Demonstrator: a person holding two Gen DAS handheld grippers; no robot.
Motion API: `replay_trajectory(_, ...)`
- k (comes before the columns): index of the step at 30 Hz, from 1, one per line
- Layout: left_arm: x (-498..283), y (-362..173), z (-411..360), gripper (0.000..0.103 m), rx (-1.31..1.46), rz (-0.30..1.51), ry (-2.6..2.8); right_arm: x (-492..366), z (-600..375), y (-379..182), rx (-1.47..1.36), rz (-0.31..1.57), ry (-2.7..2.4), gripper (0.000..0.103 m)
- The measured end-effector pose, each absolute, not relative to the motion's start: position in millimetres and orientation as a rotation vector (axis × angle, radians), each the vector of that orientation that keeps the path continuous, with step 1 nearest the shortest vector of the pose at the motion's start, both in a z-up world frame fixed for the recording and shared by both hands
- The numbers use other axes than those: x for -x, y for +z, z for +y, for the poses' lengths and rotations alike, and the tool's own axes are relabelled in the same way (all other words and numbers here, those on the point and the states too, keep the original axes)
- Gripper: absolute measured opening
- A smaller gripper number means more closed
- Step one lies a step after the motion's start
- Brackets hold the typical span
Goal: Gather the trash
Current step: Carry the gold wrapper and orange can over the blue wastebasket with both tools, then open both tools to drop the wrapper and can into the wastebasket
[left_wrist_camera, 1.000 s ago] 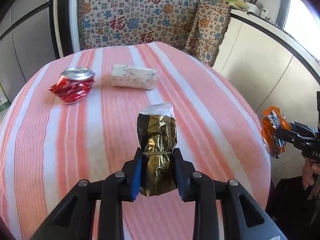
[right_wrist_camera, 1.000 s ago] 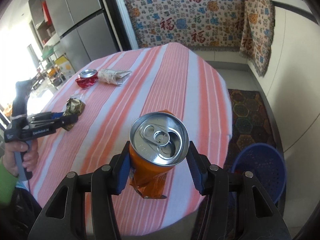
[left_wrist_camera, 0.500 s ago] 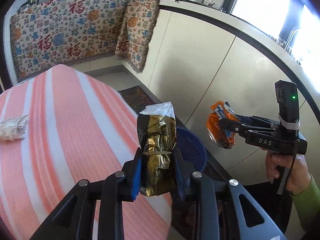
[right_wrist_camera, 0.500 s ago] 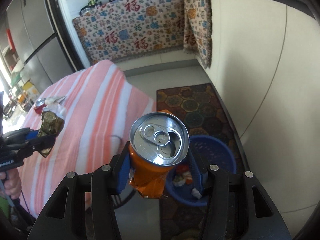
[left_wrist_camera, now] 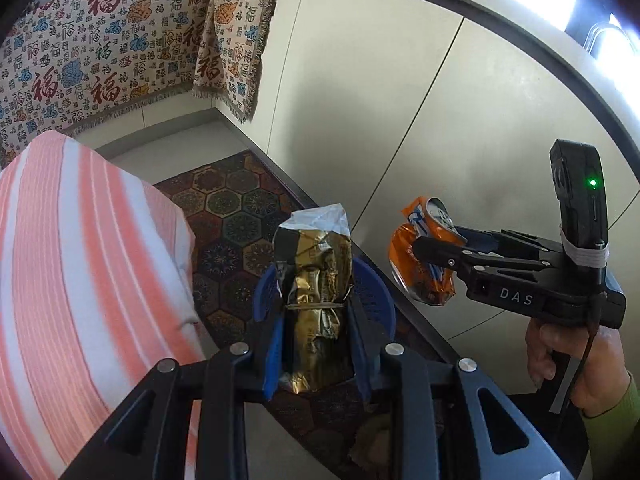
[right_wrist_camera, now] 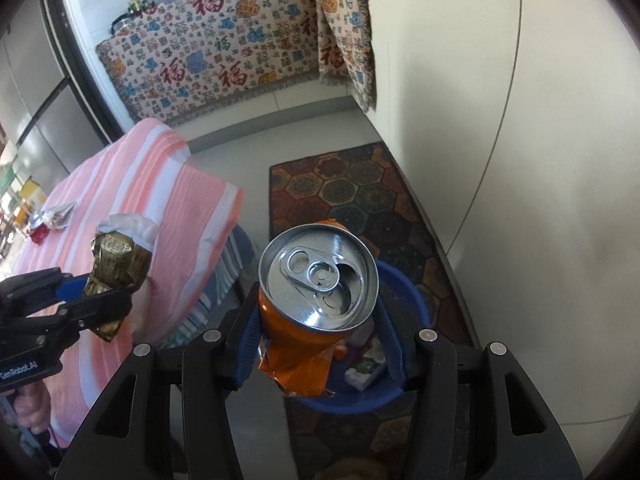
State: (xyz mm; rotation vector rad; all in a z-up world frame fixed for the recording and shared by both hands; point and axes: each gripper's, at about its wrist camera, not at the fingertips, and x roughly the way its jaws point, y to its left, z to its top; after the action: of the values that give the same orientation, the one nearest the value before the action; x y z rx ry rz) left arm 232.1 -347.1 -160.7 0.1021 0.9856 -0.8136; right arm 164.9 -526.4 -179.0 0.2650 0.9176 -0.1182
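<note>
The right gripper (left_wrist_camera: 430, 246) carries the white letters "DAS" on the side of its black body, seen from the left wrist view. The left gripper (right_wrist_camera: 106, 300) bears "GenRobot.AI" in white along its body, cut off at the picture's edge. Far beyond both grippers, the patterned cloth (right_wrist_camera: 224, 48) repeats the red Chinese character "福" many times. The crushed orange can (left_wrist_camera: 424, 260) in the right gripper shows blue lettering, probably a brand, too crumpled to read.

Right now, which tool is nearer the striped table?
Left. The left tool, gripping a gold wrapper, is beside the edge of the striped table; the right tool, gripping an orange can, is farther out, over the blue basket.
</note>
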Motion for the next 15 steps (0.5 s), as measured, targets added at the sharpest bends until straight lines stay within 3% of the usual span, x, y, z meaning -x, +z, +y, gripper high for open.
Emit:
replay_trajectory(12,-252,-211,-411,0.031,-0.162,1.05,-0.837,-168,-569,-209,-0.391,0.924,-0.164,0.054)
replay_trajectory(15,-259,-222,-422,0.036,-0.172,1.055,-0.841,-173,-574,-212,-0.414,0.921,-0.161,0.055)
